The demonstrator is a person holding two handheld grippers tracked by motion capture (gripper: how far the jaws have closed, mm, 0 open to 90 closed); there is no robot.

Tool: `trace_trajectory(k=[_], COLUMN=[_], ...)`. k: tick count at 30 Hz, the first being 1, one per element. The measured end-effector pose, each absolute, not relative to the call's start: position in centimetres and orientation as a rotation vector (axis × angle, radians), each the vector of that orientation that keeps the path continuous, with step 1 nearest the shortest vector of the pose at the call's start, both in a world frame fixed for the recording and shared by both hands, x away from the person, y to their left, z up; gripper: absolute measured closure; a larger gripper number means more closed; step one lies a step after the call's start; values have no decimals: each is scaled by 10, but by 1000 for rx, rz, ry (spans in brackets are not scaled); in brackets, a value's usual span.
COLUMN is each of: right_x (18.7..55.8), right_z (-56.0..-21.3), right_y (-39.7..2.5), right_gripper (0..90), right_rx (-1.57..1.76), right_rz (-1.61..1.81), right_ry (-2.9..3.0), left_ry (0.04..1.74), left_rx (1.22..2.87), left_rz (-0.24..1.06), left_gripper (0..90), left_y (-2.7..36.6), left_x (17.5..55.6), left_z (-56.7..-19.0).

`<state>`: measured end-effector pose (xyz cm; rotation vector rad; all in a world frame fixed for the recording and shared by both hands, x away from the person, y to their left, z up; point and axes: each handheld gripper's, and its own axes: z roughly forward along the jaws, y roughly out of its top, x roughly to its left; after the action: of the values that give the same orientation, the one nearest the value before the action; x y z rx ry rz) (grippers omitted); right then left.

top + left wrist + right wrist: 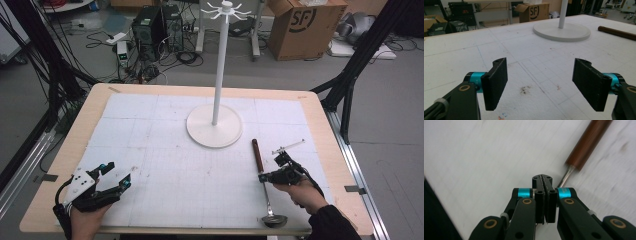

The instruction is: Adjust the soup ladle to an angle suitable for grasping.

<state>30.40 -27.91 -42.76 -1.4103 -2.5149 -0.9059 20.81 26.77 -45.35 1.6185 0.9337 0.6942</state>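
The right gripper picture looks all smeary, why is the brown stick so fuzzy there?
In the right gripper view the ladle's brown handle and the table are streaked and soft, probably motion blur, while the right gripper stays sharp. In the left gripper view the left gripper and the white stand base look crisp. The high view is even and grainy.

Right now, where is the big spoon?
In the high view, the ladle lies on the table's right side, bowl near the front edge, beside the right claw and just right of the white stand.
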Motion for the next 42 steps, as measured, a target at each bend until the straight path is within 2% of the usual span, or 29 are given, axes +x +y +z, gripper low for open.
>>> trace_trajectory(k=[9, 19, 32, 42], right_x=[355, 392, 392, 384], right_z=[-421, -439, -444, -442], right_y=[-299, -295, -277, -247], right_gripper=[892, 891, 892, 891], right_rx=[-1640, -1745, -1675, -1540], right_rz=[-1070, -934, -894, -863], right_ry=[-2407, -2434, -2485, -2523], left_ry=[942, 949, 948, 948], left_rx=[1614, 1623, 1623, 1621], left_rz=[690, 689, 687, 689], left_gripper=[288, 288, 289, 289], left_y=[269, 270, 269, 269], left_x=[209, 210, 211, 211], left_z=[-455, -456, -456, -456])
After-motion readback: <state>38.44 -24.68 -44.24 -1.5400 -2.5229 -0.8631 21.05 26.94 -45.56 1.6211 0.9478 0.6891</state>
